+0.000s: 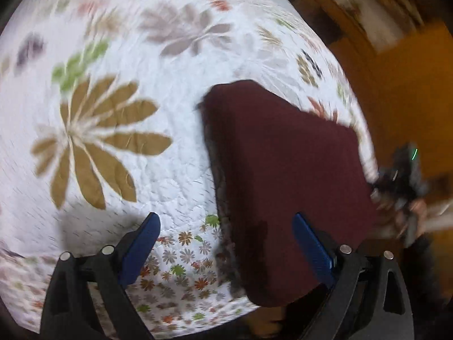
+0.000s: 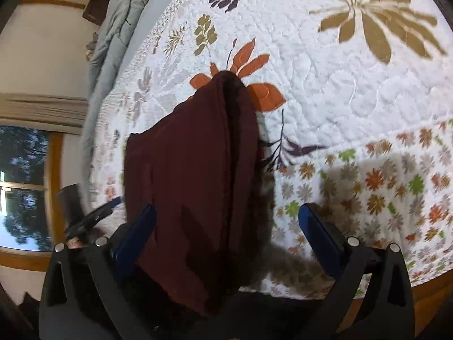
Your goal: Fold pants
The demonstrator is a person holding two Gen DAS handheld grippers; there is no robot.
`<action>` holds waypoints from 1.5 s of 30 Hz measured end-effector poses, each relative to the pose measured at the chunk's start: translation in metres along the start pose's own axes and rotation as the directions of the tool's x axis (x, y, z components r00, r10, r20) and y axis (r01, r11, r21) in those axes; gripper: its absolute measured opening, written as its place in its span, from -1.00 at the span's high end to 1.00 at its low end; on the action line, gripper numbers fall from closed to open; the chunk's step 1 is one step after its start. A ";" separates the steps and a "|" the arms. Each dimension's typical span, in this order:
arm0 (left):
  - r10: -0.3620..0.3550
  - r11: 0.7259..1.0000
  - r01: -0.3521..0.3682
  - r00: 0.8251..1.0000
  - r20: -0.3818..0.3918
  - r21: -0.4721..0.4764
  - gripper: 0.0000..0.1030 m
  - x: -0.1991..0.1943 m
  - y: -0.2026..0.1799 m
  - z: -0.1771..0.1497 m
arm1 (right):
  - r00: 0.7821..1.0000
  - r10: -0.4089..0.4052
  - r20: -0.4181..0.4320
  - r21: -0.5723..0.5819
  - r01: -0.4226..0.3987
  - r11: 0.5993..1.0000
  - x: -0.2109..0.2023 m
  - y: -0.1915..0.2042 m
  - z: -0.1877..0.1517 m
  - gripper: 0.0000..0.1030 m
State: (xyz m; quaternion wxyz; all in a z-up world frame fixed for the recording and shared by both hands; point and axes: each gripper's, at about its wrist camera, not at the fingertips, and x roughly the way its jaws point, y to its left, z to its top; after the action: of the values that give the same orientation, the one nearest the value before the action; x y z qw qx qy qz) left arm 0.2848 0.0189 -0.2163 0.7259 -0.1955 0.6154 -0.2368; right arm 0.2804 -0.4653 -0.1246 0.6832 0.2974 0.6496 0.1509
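Now both hand-held grippers [image 1: 226, 243] [image 2: 226, 232] gape over folded maroon pants [image 1: 283, 175] on floral quilt [image 1: 175, 90].

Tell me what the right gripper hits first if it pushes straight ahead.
Probably the folded maroon pants, which lie between the open right gripper fingers and stretch ahead over the quilt. Depth is unclear.

Pretty clearly a home bedroom: bed with a white floral quilt [image 2: 325, 90], a gray comforter [image 2: 113, 34] bunched at its edge, a wood-framed window [image 2: 25, 187] showing trees, warm orange wood floor [image 1: 410, 90].
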 end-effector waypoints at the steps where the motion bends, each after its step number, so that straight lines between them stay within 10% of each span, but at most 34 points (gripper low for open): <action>1: -0.066 0.997 0.066 0.998 -0.010 -0.038 -0.84 0.002 0.010 0.001 | 1.000 0.030 -0.011 0.011 -0.029 1.000 0.000 -0.003 0.000 -0.95; 9: -0.339 0.934 0.331 0.940 -0.046 -0.133 -0.85 0.032 0.028 -0.002 | 0.984 0.146 -0.099 0.044 -0.142 0.989 0.018 -0.020 -0.001 -0.95; 26: -0.384 0.917 0.370 0.920 -0.079 -0.148 -0.93 0.061 0.000 -0.003 | 0.957 0.151 -0.249 -0.062 -0.171 0.983 0.061 0.013 0.008 -0.96; 38: -0.449 0.887 0.435 0.891 -0.066 -0.155 -0.92 0.067 -0.011 -0.005 | 0.906 0.303 -0.295 -0.036 -0.327 0.944 0.080 0.022 0.017 -0.94; 40: -0.454 0.885 0.443 0.890 -0.050 -0.147 -0.91 0.064 -0.012 -0.007 | 0.906 0.311 -0.287 -0.037 -0.335 0.942 0.080 0.022 0.017 -0.46; 42: -0.447 0.889 0.438 0.894 -0.040 -0.132 -0.72 0.064 -0.013 -0.008 | 0.909 0.307 -0.282 -0.028 -0.328 0.944 0.082 0.017 0.017 -0.02; 45: -0.403 0.908 0.395 0.915 -0.031 -0.137 0.00 0.065 -0.006 -0.011 | 0.910 0.311 -0.274 -0.053 -0.337 0.940 0.080 0.021 0.012 0.03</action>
State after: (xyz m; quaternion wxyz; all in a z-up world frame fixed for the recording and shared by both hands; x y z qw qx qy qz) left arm 0.2823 -0.0234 -0.2666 0.6299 -0.3562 0.5973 -0.3460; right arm 0.3043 -0.4042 -0.1760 0.5706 0.3445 0.6674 0.3322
